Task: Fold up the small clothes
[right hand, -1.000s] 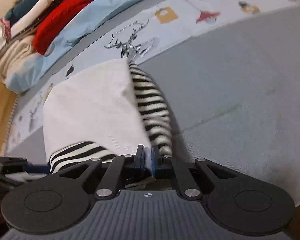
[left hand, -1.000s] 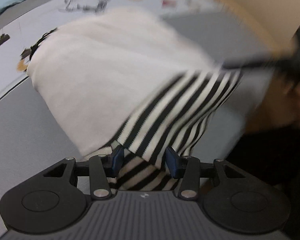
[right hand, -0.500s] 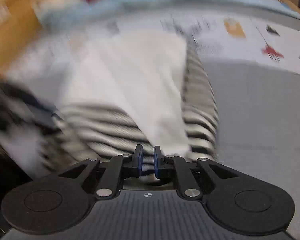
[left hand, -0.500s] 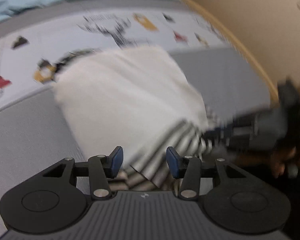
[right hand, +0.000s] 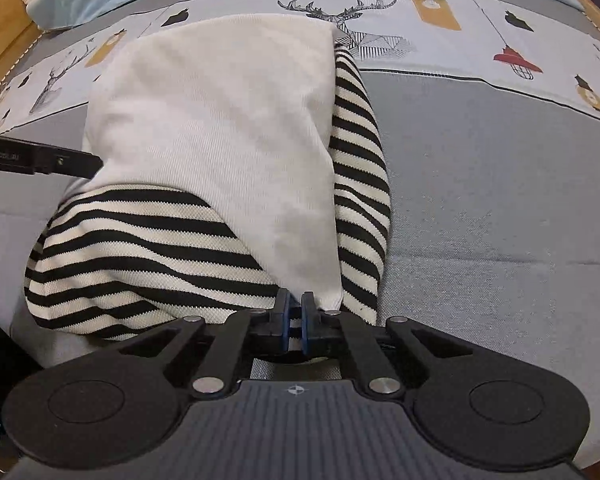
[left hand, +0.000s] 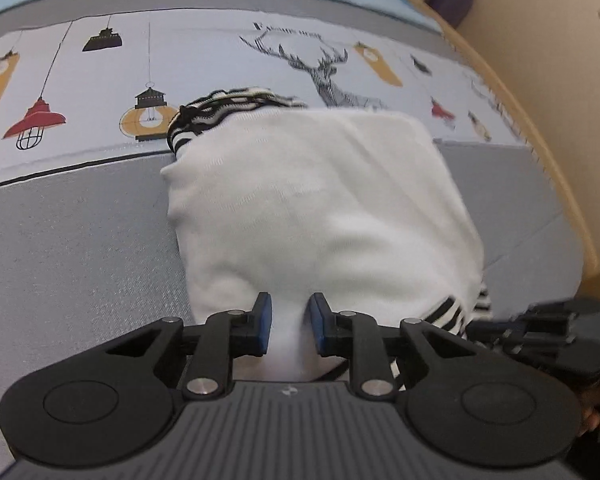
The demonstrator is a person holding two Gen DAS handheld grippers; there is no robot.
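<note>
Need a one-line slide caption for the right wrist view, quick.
Right gripper pinches the near edge of a white-and-striped garment lying on a grey printed bedspread, with the left gripper at its far side.

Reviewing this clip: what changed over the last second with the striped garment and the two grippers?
The left gripper, open around the striped sleeve a second ago, now has its jaws closing on a white fold at the near edge of the garment. The striped sleeve has been folded across; from the left view the top is almost all white. The right gripper stayed shut on the near hem. The garment is still on the printed bed cover.
</note>
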